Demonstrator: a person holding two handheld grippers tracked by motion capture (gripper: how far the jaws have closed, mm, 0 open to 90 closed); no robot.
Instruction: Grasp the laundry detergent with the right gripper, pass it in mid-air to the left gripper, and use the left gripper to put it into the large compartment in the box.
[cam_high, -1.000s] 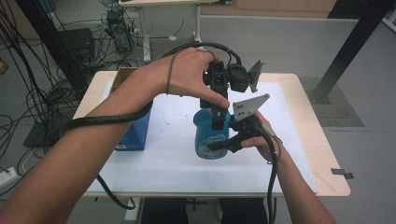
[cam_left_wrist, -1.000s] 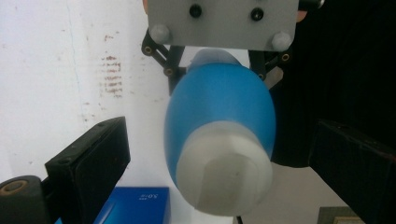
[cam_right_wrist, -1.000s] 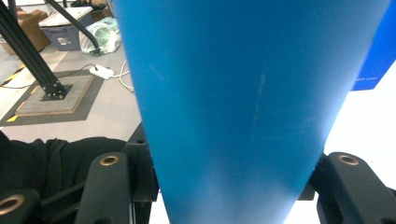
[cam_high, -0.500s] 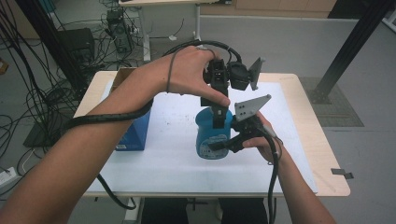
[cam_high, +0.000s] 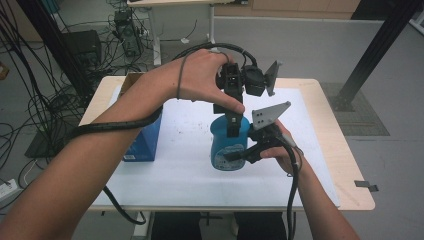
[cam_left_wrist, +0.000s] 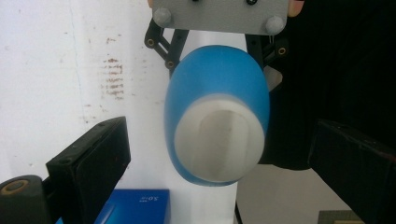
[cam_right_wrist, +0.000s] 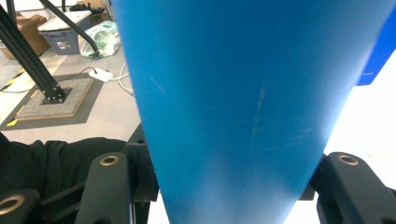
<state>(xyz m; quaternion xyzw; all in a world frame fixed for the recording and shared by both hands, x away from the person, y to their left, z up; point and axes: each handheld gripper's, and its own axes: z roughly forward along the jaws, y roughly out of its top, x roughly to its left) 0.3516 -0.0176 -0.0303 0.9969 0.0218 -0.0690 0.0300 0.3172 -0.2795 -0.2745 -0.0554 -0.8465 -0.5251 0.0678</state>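
A blue cup (cam_high: 222, 145) with a white inside stands upright on the white table top (cam_high: 185, 170). My right gripper (cam_high: 239, 155) comes in from the right and is shut on the cup's lower wall. In the right gripper view the blue cup (cam_right_wrist: 233, 93) sits pressed between both jaws of the right gripper (cam_right_wrist: 229, 186). My left gripper (cam_high: 233, 127) points straight down over the cup's mouth. In the left gripper view the left gripper (cam_left_wrist: 219, 140) is open, its jaws standing wide on either side of the cup (cam_left_wrist: 217, 93) without touching it.
A blue box (cam_high: 145, 142) stands on the table left of the cup, also seen as the blue box (cam_left_wrist: 135, 210). A cardboard box (cam_high: 131, 80) sits at the back left corner. Cables trail from both grippers. A black frame post (cam_high: 370, 55) stands at the right.
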